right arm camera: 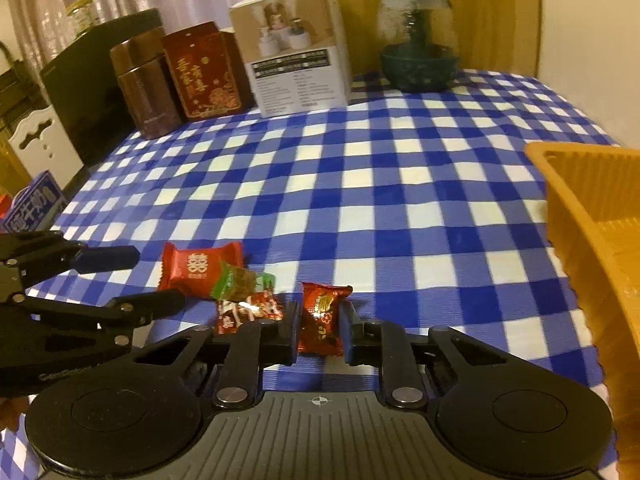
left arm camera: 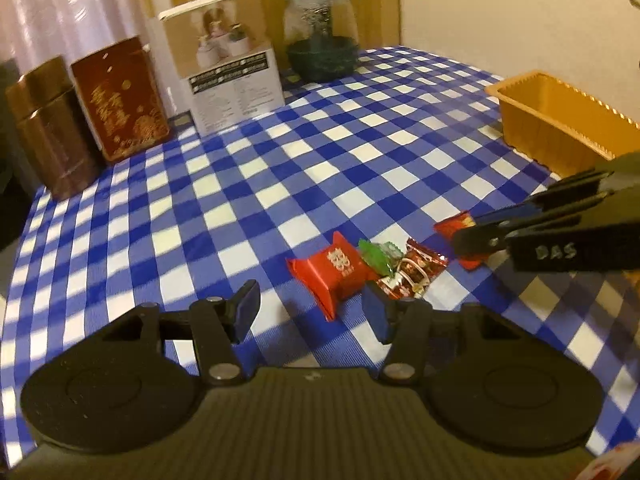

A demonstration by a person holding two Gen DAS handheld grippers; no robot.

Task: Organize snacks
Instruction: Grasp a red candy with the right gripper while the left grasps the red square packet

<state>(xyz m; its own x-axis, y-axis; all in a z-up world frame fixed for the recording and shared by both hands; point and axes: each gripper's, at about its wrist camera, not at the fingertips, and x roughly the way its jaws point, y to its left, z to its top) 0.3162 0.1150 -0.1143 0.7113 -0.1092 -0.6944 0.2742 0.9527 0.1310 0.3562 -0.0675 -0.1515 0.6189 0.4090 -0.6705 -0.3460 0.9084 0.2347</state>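
Several wrapped snacks lie on the blue checked tablecloth: a red pillow pack (left arm camera: pixel 334 272) (right arm camera: pixel 198 270), a green candy (left arm camera: pixel 378 256) (right arm camera: pixel 236 280) and a red-white candy (left arm camera: pixel 416 274) (right arm camera: pixel 248 312). My right gripper (right arm camera: pixel 320 328) is shut on a dark red candy (right arm camera: pixel 322 318), also in the left wrist view (left arm camera: pixel 456 228). My left gripper (left arm camera: pixel 312 312) is open, just short of the pillow pack and empty. An orange tray (left arm camera: pixel 560 120) (right arm camera: pixel 592 216) stands at the right.
At the table's back stand a brown tin (left arm camera: pixel 52 128), a red box (left arm camera: pixel 120 100), a white carton (left arm camera: pixel 232 76) and a glass jar (left arm camera: pixel 320 36). A dark cabinet (right arm camera: pixel 88 76) is left of the table.
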